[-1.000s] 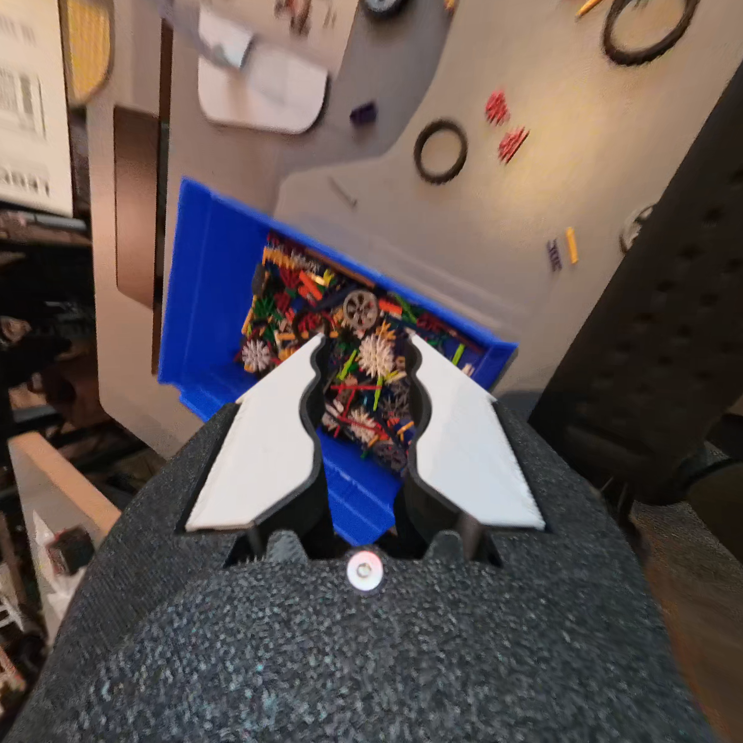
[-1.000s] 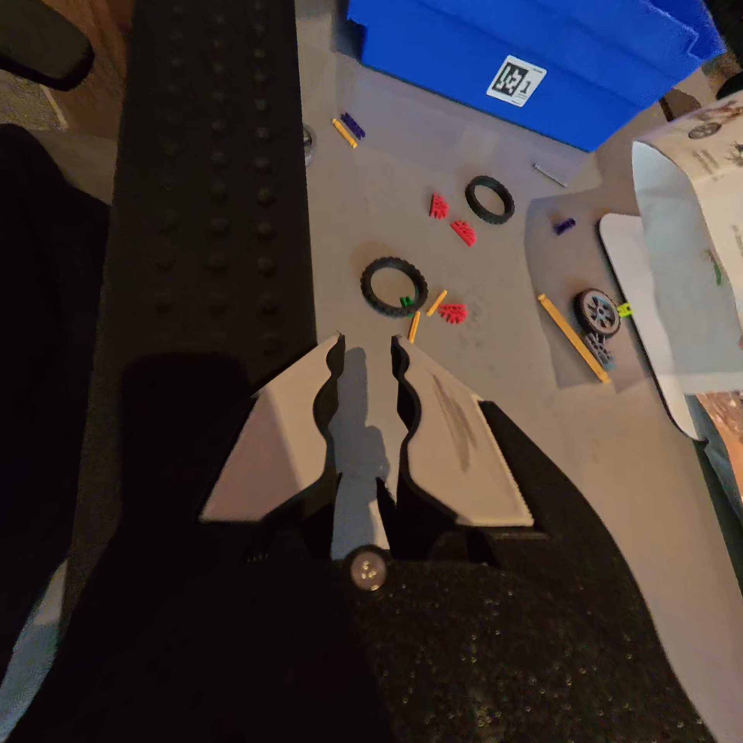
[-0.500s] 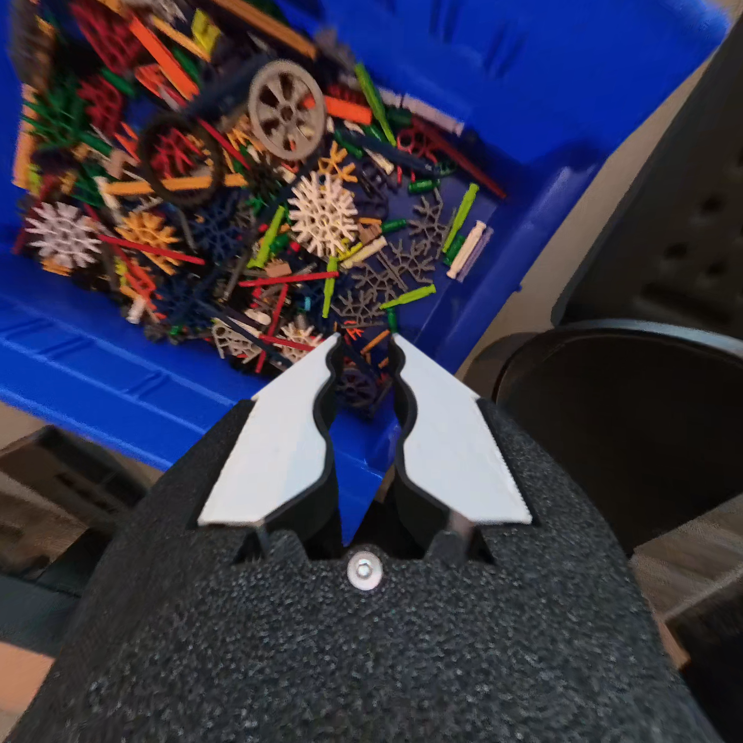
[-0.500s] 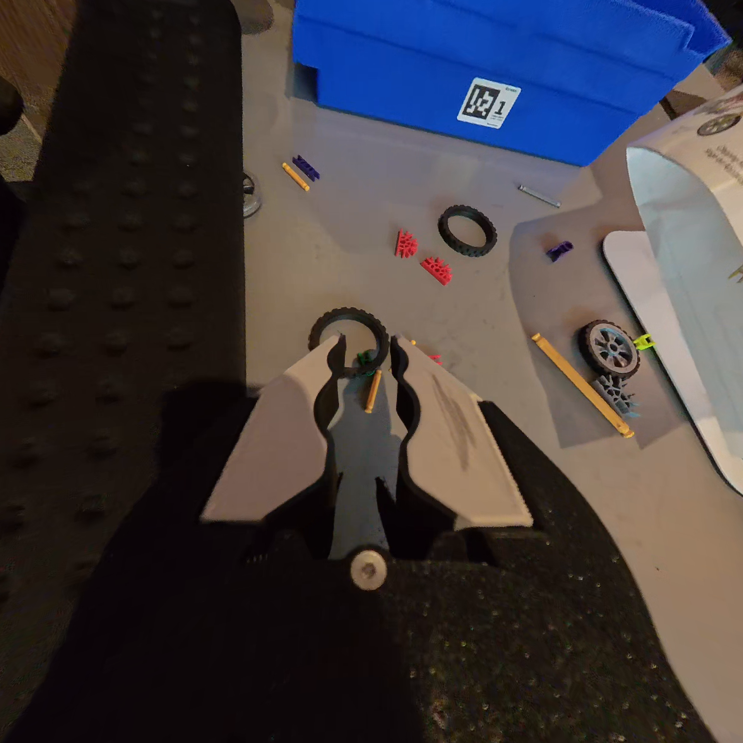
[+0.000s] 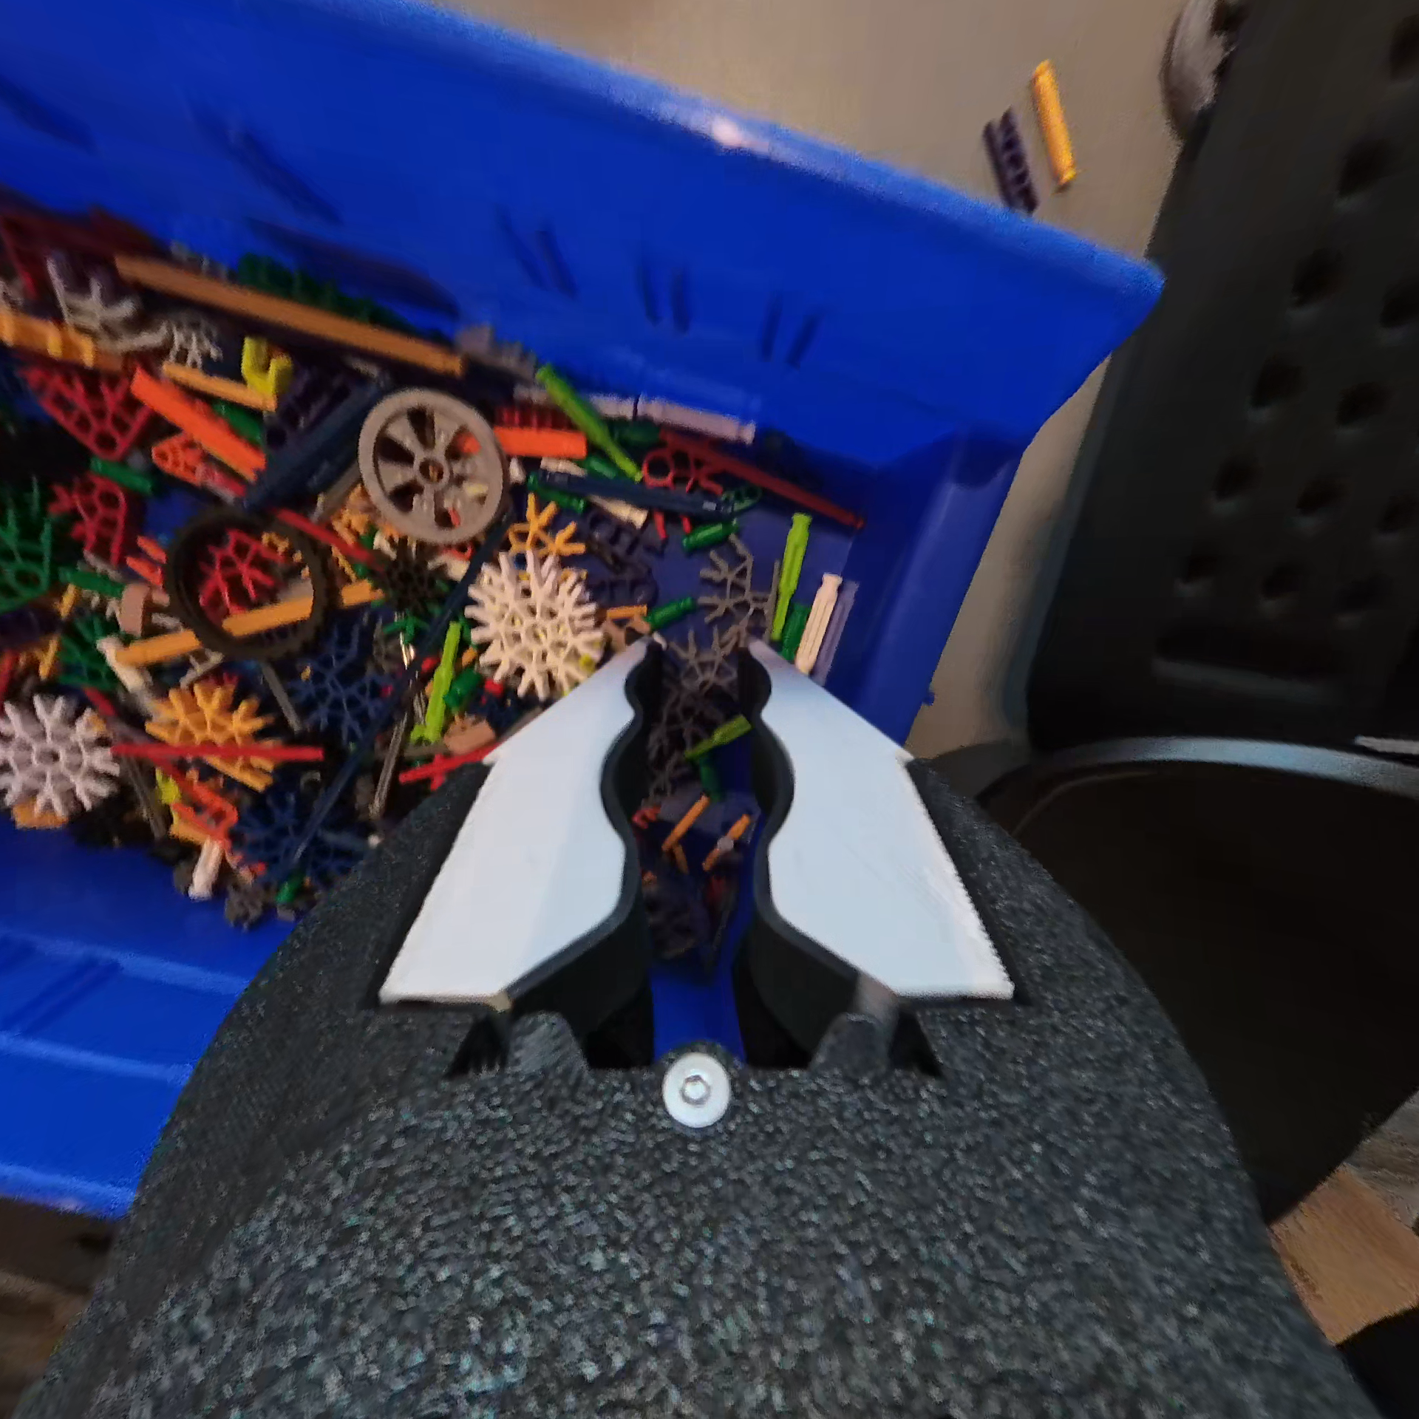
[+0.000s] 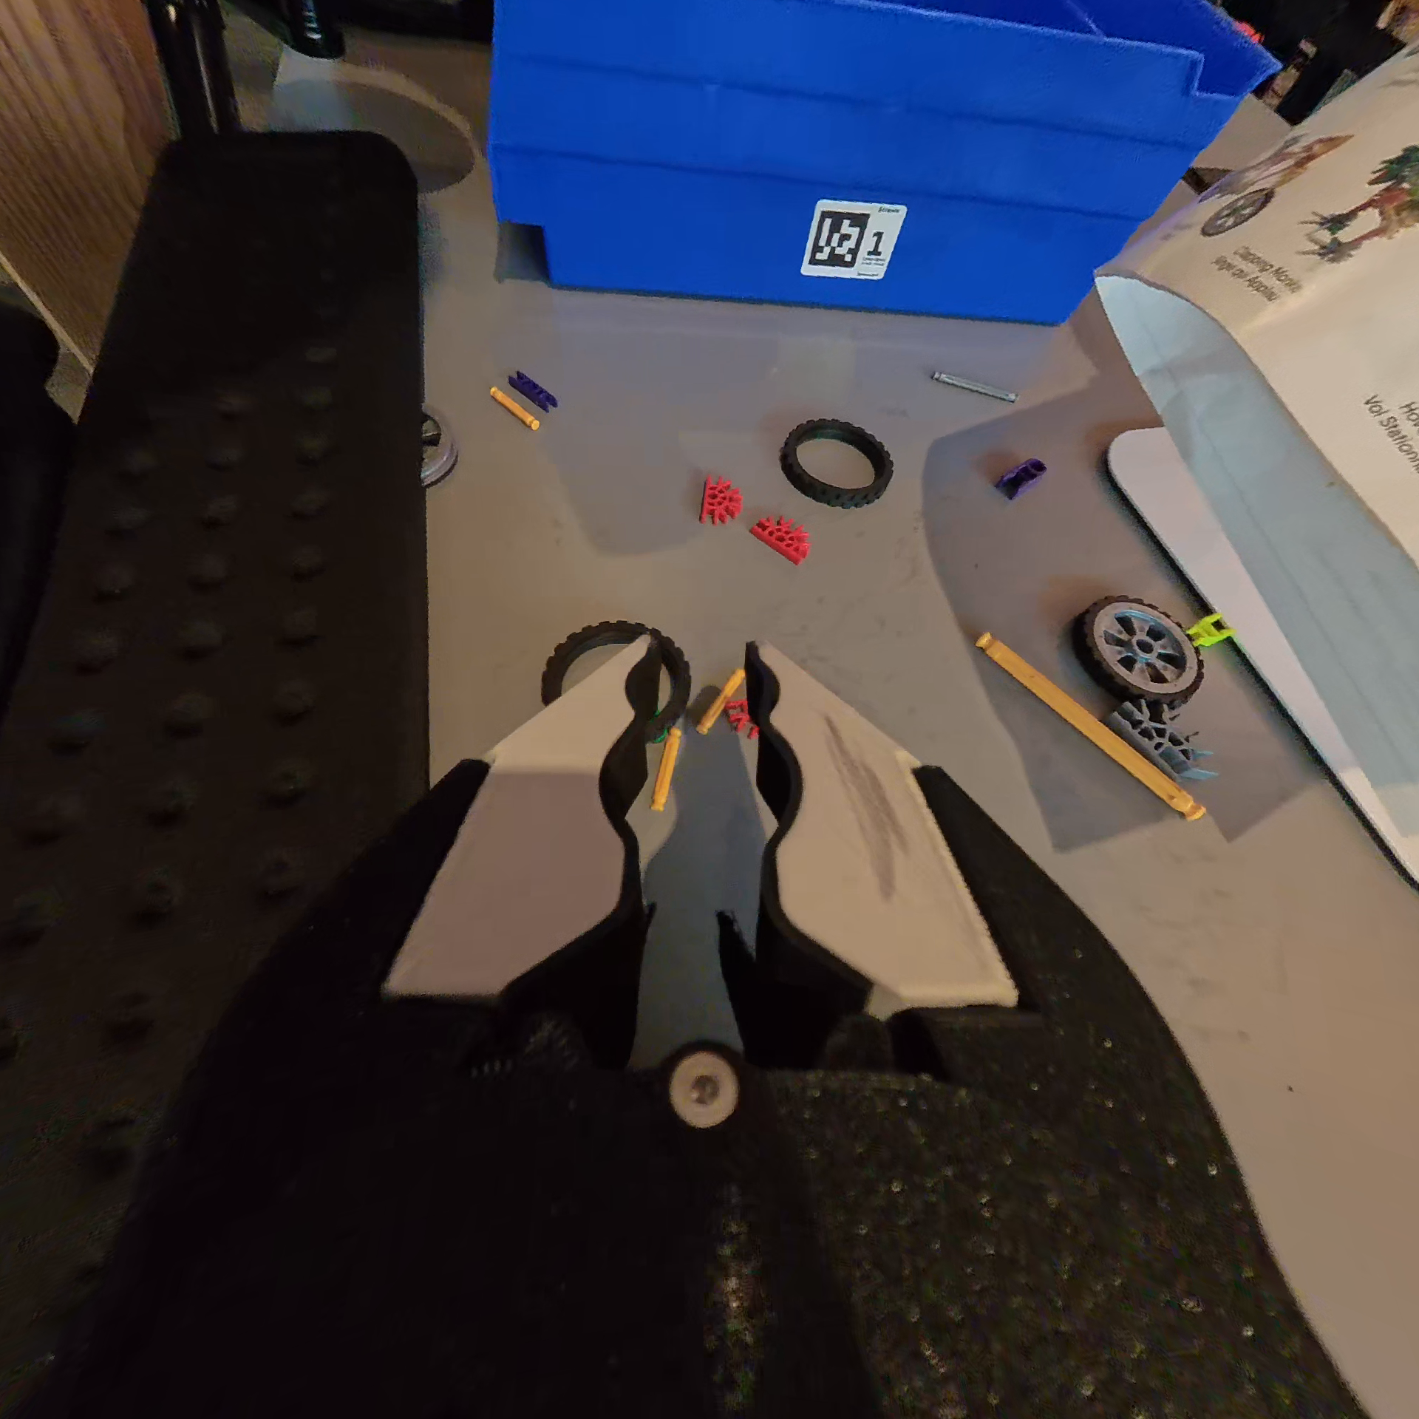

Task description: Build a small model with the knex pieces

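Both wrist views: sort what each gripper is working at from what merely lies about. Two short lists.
At the grippers:
- left gripper, open, over the toy parts in the blue bin
- right gripper, open, above short yellow rods beside a black tyre ring

Lying about:
- second tyre
- red connectors
- grey wheel
- long yellow rod
- booklet

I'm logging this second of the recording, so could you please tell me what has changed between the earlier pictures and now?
The left gripper came in from well back to hover over the blue bin of mixed building pieces, its gap narrower than at first. The right gripper advanced across the grey table to the near black tyre and two short yellow rods. Neither took hold of anything. The loose parts stayed put.
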`<state>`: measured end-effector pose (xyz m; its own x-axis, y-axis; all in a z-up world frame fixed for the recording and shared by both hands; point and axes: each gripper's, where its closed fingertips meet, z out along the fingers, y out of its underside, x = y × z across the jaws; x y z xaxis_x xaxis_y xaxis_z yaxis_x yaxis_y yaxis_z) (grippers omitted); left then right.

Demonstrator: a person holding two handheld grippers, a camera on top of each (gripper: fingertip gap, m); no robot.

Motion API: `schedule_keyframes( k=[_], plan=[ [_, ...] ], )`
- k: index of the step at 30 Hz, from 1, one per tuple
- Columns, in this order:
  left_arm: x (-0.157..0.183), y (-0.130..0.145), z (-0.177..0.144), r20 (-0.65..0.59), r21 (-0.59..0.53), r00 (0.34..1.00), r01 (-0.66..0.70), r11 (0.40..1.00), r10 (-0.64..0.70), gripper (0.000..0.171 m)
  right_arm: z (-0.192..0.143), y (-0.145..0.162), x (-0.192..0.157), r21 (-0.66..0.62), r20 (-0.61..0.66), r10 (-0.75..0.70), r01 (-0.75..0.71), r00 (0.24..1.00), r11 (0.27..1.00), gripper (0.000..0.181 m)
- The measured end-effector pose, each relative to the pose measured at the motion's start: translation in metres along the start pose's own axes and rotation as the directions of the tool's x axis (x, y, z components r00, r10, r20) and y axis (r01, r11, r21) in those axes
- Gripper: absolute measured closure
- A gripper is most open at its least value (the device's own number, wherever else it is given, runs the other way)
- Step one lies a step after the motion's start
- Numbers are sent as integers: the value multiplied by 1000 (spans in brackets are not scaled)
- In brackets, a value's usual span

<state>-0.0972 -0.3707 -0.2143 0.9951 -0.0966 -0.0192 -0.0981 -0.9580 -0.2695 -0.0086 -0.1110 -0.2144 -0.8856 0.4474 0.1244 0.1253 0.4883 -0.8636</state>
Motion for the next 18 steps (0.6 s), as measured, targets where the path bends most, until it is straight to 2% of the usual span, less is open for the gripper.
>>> schedule_keyframes(
  k=[5, 12, 14, 18],
  plan=[
    [2, -18, 13, -42, 47, 997, -70, 996, 72, 153, 2, 3, 2, -20, -10, -1, 1, 1000, 1000, 160],
    [3, -29, 30, -82, 98, 993, -78, 992, 87, 151, 5, 5, 9, -39, -29, 8, -9, 1000, 999, 160],
    [0, -29, 35, -62, 100, 993, -90, 991, 96, 152, 5, 6, 10, -41, -31, 15, -16, 999, 999, 160],
    [-23, -19, 39, 40, 50, 999, -30, 998, 28, 156, 7, 7, 13, -56, -37, 18, -20, 999, 998, 160]
  ],
)
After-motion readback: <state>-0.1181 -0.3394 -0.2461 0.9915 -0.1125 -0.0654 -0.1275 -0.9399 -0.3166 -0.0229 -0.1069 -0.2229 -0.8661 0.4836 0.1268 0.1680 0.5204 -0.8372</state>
